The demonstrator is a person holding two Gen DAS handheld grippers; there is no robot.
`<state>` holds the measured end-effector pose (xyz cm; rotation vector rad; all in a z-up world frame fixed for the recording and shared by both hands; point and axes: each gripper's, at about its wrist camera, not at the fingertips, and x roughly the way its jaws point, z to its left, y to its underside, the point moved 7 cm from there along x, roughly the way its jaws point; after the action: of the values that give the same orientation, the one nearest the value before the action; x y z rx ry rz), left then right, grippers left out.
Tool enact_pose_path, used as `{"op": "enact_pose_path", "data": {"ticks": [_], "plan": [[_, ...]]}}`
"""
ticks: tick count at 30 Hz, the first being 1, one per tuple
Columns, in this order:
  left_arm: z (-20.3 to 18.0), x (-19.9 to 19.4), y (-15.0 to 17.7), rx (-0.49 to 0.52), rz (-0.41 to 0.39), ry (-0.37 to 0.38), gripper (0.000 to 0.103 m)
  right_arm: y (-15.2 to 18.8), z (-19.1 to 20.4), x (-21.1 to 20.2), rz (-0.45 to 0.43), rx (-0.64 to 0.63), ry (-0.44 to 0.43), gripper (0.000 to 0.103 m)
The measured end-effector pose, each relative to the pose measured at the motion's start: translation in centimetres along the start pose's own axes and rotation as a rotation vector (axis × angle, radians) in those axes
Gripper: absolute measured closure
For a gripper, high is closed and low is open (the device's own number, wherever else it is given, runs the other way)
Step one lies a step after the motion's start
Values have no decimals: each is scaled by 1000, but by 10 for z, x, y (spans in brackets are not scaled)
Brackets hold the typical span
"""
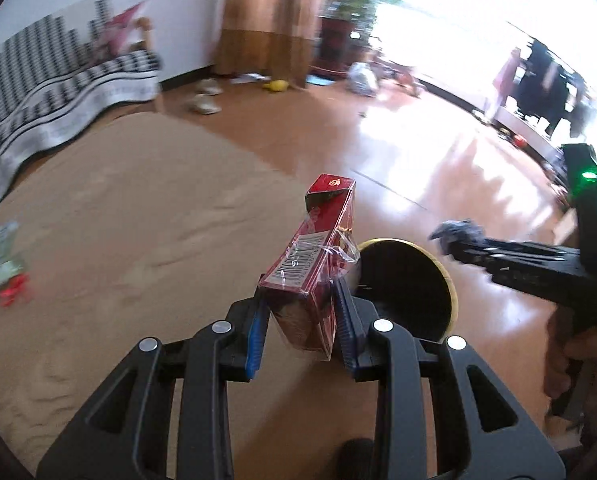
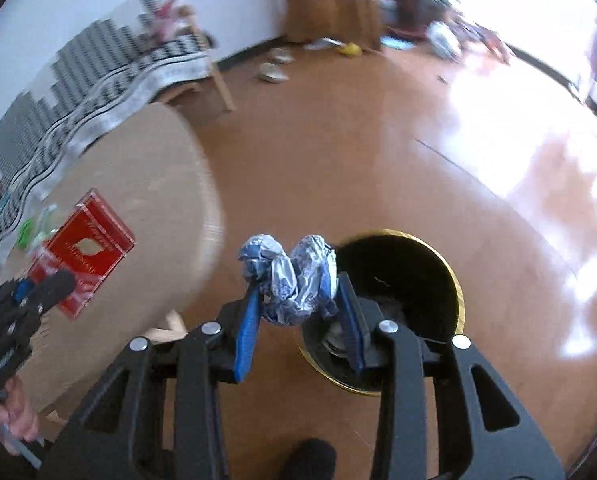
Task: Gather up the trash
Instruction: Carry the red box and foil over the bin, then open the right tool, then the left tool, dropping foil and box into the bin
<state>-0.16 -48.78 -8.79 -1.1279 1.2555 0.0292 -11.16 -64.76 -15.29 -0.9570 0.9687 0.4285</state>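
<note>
My left gripper (image 1: 300, 312) is shut on a red cigarette pack (image 1: 314, 264) wrapped in clear film, held above the tan table edge, next to the black trash bin with a gold rim (image 1: 410, 284). My right gripper (image 2: 294, 300) is shut on a crumpled blue-and-white wrapper (image 2: 288, 276), held just left of the bin's opening (image 2: 398, 276) on the floor. The right gripper with its wrapper also shows in the left wrist view (image 1: 458, 236). The left gripper and red pack show in the right wrist view (image 2: 82, 256).
A round tan table (image 2: 138, 184) stands left of the bin. More wrappers lie on it (image 1: 2, 272). A black-and-white patterned sofa (image 1: 50, 92) is behind. Shoes (image 1: 206, 98) and clutter lie on the wooden floor near a curtain (image 1: 266, 16).
</note>
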Motion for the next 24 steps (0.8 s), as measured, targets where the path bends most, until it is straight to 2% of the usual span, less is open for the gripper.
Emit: {"op": "enact_pose_path", "data": {"ticks": [3, 7, 17, 19, 20, 23, 24], "plan": [[-33, 17, 2, 39, 13, 44, 73, 9, -33, 13, 54, 57, 10, 66], [-63, 40, 6, 78, 39, 77, 73, 16, -52, 21, 89, 92, 8, 66], [-73, 70, -2, 73, 68, 100, 73, 6, -50, 29, 91, 113, 3, 65], [-75, 74, -1, 70, 72, 104, 73, 5, -51, 28, 84, 119, 2, 62], [-75, 76, -1, 67, 74, 106, 73, 6, -53, 27, 80, 126, 5, 56], [-78, 79, 0, 60, 79, 111, 73, 5, -58, 23, 61, 148, 18, 29], [-78, 80, 0, 56, 80, 114, 73, 4, -59, 22, 52, 155, 21, 24]]}}
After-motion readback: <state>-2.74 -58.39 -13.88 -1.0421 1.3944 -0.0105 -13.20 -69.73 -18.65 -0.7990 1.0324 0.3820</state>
